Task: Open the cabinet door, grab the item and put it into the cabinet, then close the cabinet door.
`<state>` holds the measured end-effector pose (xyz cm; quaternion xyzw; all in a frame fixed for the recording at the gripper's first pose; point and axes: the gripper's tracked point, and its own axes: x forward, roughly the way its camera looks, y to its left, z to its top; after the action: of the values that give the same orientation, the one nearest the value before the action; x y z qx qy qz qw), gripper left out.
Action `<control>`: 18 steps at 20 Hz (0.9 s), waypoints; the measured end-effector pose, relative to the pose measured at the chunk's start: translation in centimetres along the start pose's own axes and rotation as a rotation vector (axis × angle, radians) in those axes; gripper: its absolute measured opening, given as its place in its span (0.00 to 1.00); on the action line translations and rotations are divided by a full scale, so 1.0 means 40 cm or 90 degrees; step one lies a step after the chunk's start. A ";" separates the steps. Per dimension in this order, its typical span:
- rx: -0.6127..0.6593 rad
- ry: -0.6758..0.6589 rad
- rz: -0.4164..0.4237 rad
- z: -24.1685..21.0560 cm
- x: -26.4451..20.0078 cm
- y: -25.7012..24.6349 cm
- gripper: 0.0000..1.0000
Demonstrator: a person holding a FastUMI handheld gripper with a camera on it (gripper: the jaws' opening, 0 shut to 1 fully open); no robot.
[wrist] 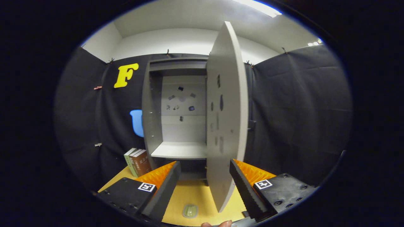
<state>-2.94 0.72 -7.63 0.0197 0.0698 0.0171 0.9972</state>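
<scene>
Seemingly untouched: door (pixel 225 116) between spread gripper (pixel 205 168)

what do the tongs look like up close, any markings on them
The tongs have two wedge-shaped fingers with ribbed, sawtooth inner faces. Each sits on a black block with screw holes and carries a square black-and-white tag.

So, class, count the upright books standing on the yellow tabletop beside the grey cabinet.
2 books: a green-spined book and a brown-spined book, touching, left of the open grey cabinet, beyond the open gripper. More may be hidden.
</scene>
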 end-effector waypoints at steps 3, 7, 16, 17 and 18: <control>-0.008 0.063 0.039 -0.115 0.025 0.088 0.99; -0.011 0.154 0.063 -0.300 0.056 0.150 0.99; 0.016 0.370 0.023 -0.806 0.136 0.128 1.00; 0.028 0.390 0.015 -0.853 0.144 0.122 1.00; 0.039 0.406 0.007 -0.894 0.155 0.116 1.00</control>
<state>-1.95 6.90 -43.69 0.0440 0.3794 0.0257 0.9238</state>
